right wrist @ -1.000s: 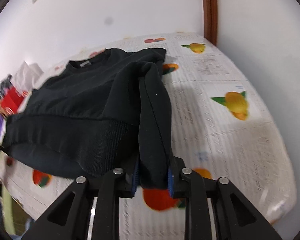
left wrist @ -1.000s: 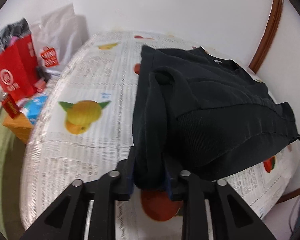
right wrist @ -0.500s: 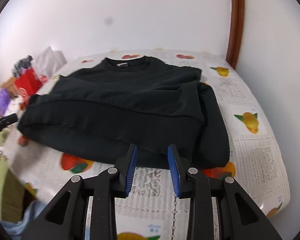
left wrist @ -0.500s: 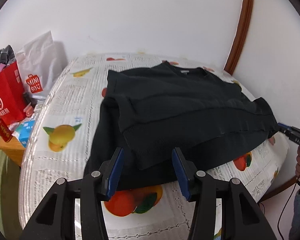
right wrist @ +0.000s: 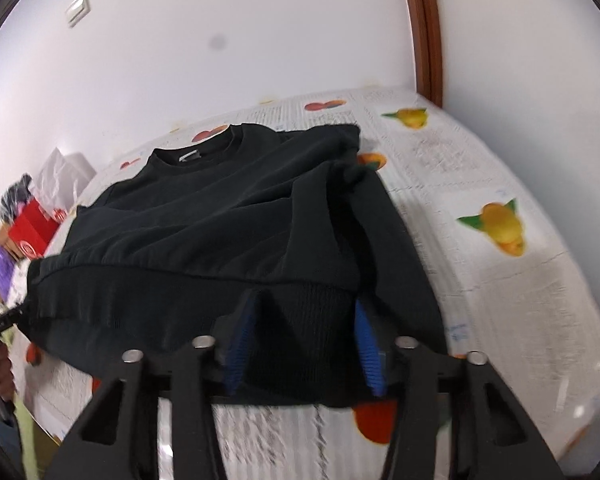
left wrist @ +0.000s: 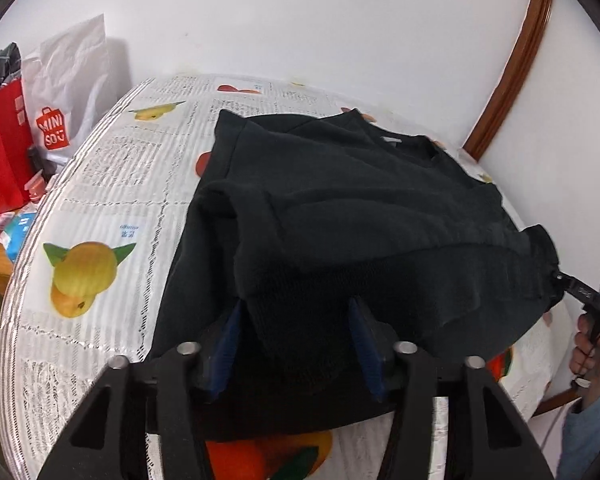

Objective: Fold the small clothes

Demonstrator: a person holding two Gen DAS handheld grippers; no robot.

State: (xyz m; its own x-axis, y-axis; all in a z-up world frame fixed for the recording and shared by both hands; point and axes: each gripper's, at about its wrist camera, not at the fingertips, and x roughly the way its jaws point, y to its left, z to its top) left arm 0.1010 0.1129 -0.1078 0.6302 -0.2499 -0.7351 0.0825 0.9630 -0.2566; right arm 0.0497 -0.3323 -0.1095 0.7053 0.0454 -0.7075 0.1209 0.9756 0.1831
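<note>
A black sweatshirt (left wrist: 352, 208) lies on the fruit-print tablecloth (left wrist: 112, 184), collar toward the wall and sleeves folded in. My left gripper (left wrist: 296, 340) is open, with the blue pads on either side of the ribbed hem at the sweatshirt's left bottom corner. My right gripper (right wrist: 304, 344) is open, with its pads on either side of the hem at the right bottom corner; the sweatshirt (right wrist: 228, 208) fills that view. The right gripper's tip also shows at the far hem corner in the left wrist view (left wrist: 580, 292).
A red shopping bag (left wrist: 0, 152) and a white Miniso bag (left wrist: 68, 92) stand to the left of the table. The white wall and a brown door frame (left wrist: 512, 68) lie behind. The table's front edge is right below both grippers.
A second ago both grippers were shut on the sweatshirt, then let go and pulled back. Now both have moved in again, open, over the hem corners.
</note>
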